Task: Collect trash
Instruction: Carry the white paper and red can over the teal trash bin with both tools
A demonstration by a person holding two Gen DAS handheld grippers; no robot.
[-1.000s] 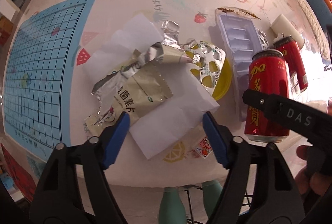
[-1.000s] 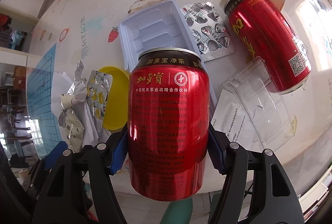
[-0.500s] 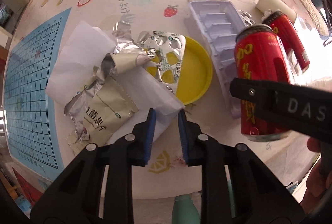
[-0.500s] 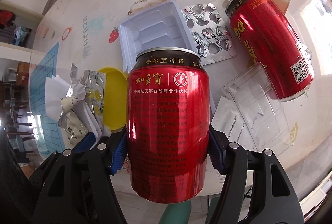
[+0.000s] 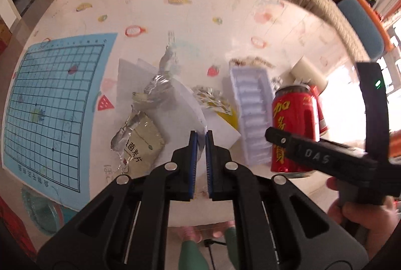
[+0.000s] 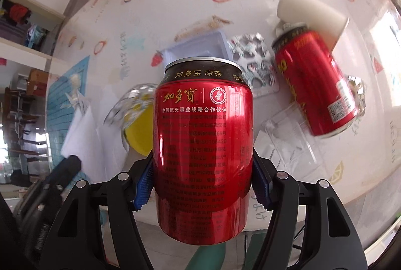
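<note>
Pickup step: left gripper [image 5: 201, 144] pinches white paper [image 5: 186, 104]; right gripper [image 6: 202, 178] clamps red can [image 6: 202, 144]. Next: carry both binward.

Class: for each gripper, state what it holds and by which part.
Right gripper: red can, by its lower sides. Left gripper: white paper sheet, by its near edge.

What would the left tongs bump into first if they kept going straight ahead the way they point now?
Probably the white paper they already pinch: the left tongs are shut on its corner. Behind it lie the foil sachet and then the table, though depth is hard to judge.
</note>
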